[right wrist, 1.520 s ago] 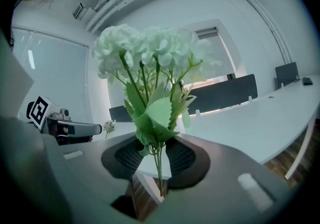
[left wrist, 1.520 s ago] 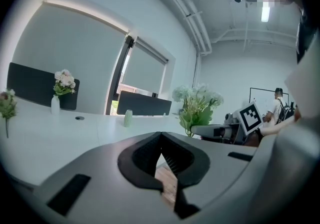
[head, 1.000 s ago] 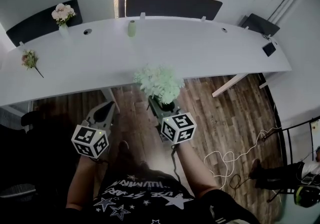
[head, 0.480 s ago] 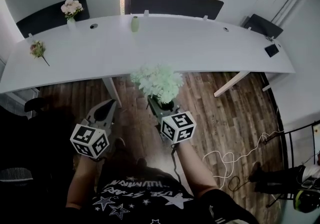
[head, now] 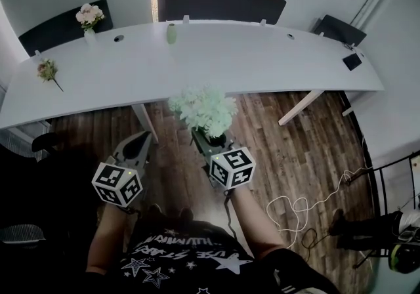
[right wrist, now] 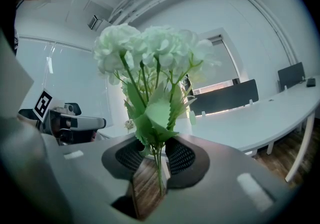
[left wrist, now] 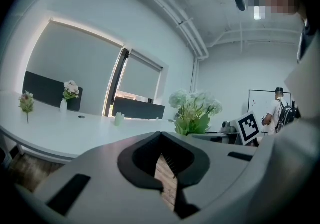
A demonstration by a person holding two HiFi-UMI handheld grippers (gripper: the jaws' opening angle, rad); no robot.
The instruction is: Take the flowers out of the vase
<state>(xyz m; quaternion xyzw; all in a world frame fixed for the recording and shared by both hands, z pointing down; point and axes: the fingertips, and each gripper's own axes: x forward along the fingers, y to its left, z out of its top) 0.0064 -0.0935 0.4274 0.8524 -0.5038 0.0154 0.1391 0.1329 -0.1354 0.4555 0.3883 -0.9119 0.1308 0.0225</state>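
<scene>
A bunch of pale white-green flowers [head: 203, 107] stands upright over the wooden floor, just in front of the long white table [head: 262, 63]. My right gripper [head: 205, 139] is shut on its thin green stems [right wrist: 159, 168], with the blooms [right wrist: 150, 43] rising above the pads. My left gripper [head: 140, 143] hovers to the left of the bunch, shut and holding nothing; the left gripper view shows the flowers [left wrist: 194, 110] off to its right. A small pale green vase [head: 171, 33] stands empty at the table's far edge.
A second vase with pink flowers [head: 88, 18] stands at the table's far left, and a loose flower sprig [head: 47, 71] lies near the left end. Dark chairs [head: 223, 4] line the far side. A white cable [head: 295, 207] trails on the floor. A person with a backpack [left wrist: 278, 112] stands farther off.
Both grippers and the flower bunch have drawn a little back from the table's front edge. The right gripper's hold on the stems is unchanged.
</scene>
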